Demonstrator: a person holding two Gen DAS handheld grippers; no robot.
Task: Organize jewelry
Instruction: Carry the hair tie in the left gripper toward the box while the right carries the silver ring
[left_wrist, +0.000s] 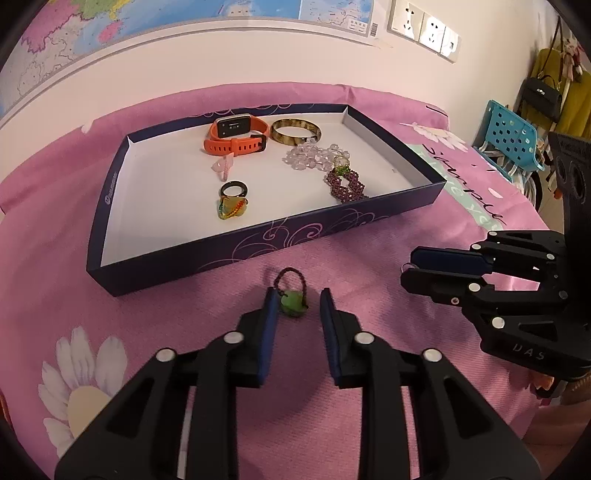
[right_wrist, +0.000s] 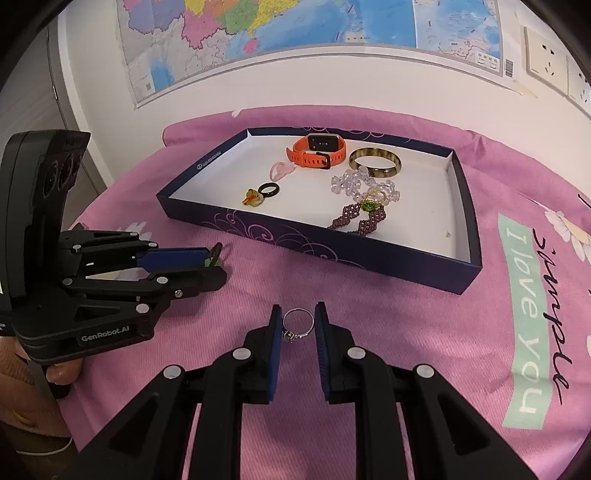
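Seen from the left wrist: left claw (left_wrist: 298, 291) down at the pink cloth (left_wrist: 332, 369), narrowly parted around a green pendant (left_wrist: 293, 304) on a dark cord. Stone against the left pad, a sliver of cloth showing before the right pad, cord loop lying flat toward the tray (left_wrist: 258, 243). Not clamped.

Seen from the right wrist only: right claw (right_wrist: 297, 306) closed to a narrow gap on a silver ring (right_wrist: 298, 326), band touching both blue pads, small setting at its near left. From the left wrist, that claw (left_wrist: 406, 267) appears side-on at the right, the ring barely a glint at its tips. From the right wrist, the other claw (right_wrist: 218, 266) appears side-on at the left, pendant (right_wrist: 213, 261) poking out at its tips, and a hand (right_wrist: 62, 373) gripping the handle beneath.

Both pieces on the cloth, near side of the tray, well apart from each other.

Inside the navy, white-floored tray: orange watch (left_wrist: 236, 136) and mottled bangle (left_wrist: 295, 129) at the far side, clear bead bracelet (left_wrist: 314, 155), purple beaded bracelet (left_wrist: 347, 186) with a green-stone ring (left_wrist: 341, 164) beside it, pink piece (left_wrist: 223, 166), black ring (left_wrist: 233, 189), yellow charm (left_wrist: 231, 208).

Round worktop under pink cloth printed with daisies and lettering. Wall map (right_wrist: 295, 29) behind, sockets (left_wrist: 428, 29) to its right. Far right, from the left wrist alone: blue perforated chair (left_wrist: 511, 136), hanging black handbag (left_wrist: 543, 92).
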